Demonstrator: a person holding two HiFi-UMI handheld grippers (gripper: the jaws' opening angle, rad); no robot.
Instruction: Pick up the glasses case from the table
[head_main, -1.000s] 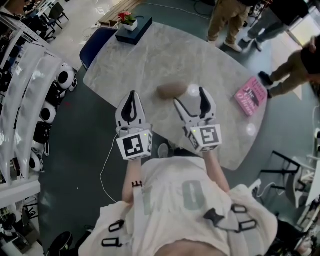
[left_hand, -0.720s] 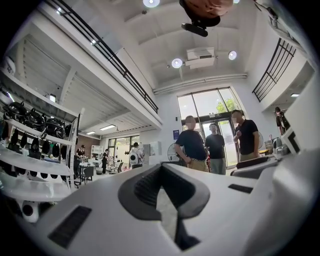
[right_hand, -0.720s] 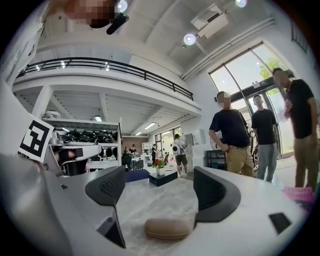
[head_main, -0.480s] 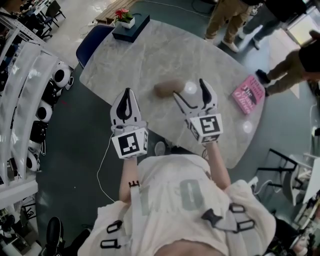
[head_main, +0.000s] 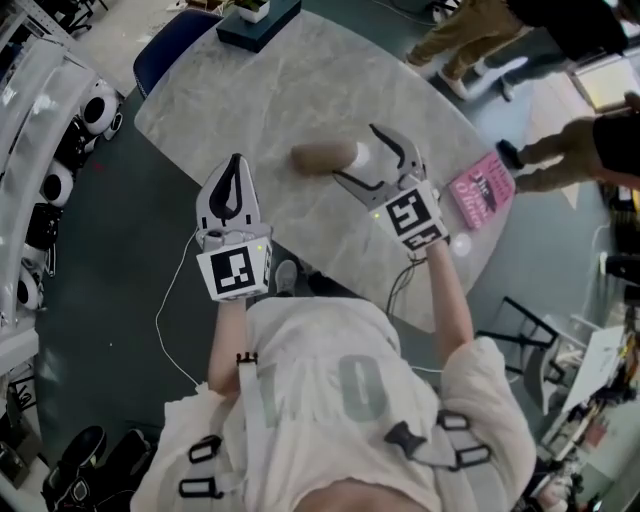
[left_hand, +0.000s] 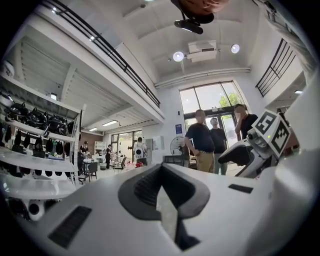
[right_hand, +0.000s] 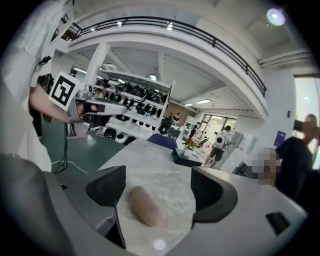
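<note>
Head view: tan glasses case lies on the marble table, centre frame, its long axis running left to right, right end at the mouth of the right gripper. A pink book appears only here. Right gripper view: the jaws have just been opening and stand wide apart; the case lies between them, nearer the left pad, untouched, its axis running upper left to lower right. Left gripper: its own view shows jaws closed together on nothing, facing standing people.
</note>
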